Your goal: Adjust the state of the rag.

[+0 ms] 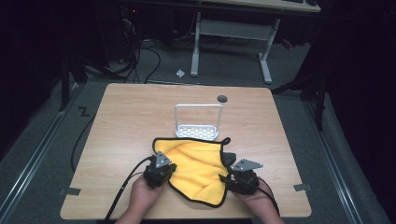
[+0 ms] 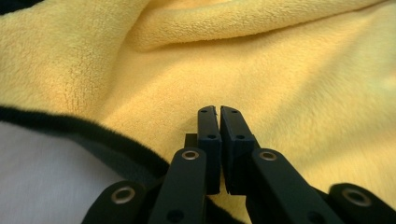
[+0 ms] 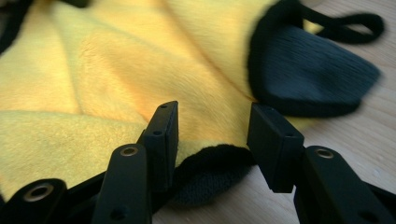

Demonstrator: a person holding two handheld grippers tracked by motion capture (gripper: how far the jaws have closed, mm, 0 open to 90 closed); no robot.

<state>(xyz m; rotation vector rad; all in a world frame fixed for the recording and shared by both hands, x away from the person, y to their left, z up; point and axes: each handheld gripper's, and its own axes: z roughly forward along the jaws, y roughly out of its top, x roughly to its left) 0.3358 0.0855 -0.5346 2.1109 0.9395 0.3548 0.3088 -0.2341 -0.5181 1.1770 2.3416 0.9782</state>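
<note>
While the wooden table [image 1: 140, 112] carries everything, its largest load is the yellow cloth [image 1: 201, 168] with black trim, lying rumpled near the front edge, midway between the left and right edges, one fold running across it and a dark corner [image 3: 313, 70] with a hanging loop [image 3: 355, 25] turned over on the right side. Behind the cloth, toward the table's middle, stands a small white rack [image 1: 197, 122] with a perforated base and an upright wire frame, bare of anything. Beyond it, near the back edge, sits a grey grommet [image 1: 222, 98]. The left gripper [image 2: 218, 109] sits at the cloth's left border with its jaws pressed together; whether a pinch of pile is caught between them I cannot tell, since the tips meet right on the fabric. The right gripper [image 3: 212, 121] stands spread apart astride the black hem at the cloth's near right edge, not yet clamping it. Judging by this, the cloth work is at an early stage: grips are being taken, and any lifting, folding or hanging remains ahead.
</note>
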